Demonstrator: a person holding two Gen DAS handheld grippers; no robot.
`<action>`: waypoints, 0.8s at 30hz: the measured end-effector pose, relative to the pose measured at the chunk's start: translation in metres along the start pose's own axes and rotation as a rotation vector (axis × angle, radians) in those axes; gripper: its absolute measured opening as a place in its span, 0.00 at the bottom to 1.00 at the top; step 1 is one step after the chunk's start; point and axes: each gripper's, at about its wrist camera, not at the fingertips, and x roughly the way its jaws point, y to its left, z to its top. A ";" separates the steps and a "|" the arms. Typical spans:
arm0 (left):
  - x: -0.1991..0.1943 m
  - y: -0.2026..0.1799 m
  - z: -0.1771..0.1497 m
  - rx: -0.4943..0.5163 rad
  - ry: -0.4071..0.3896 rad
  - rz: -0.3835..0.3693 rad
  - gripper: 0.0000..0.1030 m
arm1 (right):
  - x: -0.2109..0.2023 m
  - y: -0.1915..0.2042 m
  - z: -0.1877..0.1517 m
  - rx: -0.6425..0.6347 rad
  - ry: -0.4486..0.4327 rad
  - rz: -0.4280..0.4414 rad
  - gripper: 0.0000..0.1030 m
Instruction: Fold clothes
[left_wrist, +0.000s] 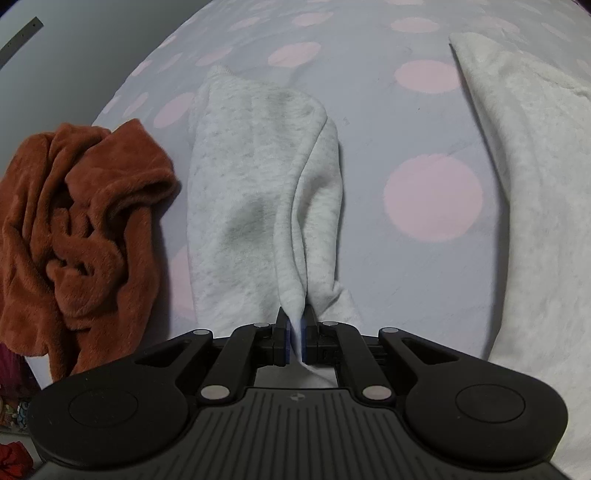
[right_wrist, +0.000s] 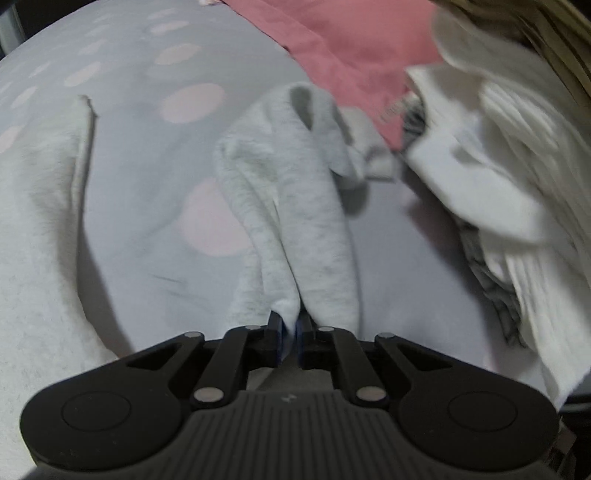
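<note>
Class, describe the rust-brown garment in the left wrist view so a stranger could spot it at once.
Start from the grey bedsheet with pink dots. At its left edge, beside the pale grey garment, lies the rust-brown garment. It alone is plush, dark and crumpled in a heap; its neighbours are light and lie flatter.

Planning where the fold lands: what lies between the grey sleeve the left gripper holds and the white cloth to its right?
Only bare dotted sheet lies between the grey sleeve and the white cloth, in the left wrist view.
</note>
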 end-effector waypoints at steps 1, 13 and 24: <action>-0.001 0.000 -0.001 -0.004 -0.007 -0.004 0.04 | 0.000 0.000 -0.001 -0.010 0.004 -0.003 0.08; -0.052 -0.029 0.016 -0.023 -0.199 -0.119 0.41 | -0.044 0.029 0.019 -0.052 -0.245 0.285 0.35; -0.040 -0.073 0.058 0.010 -0.277 -0.256 0.49 | 0.004 0.064 0.070 0.049 -0.161 0.481 0.38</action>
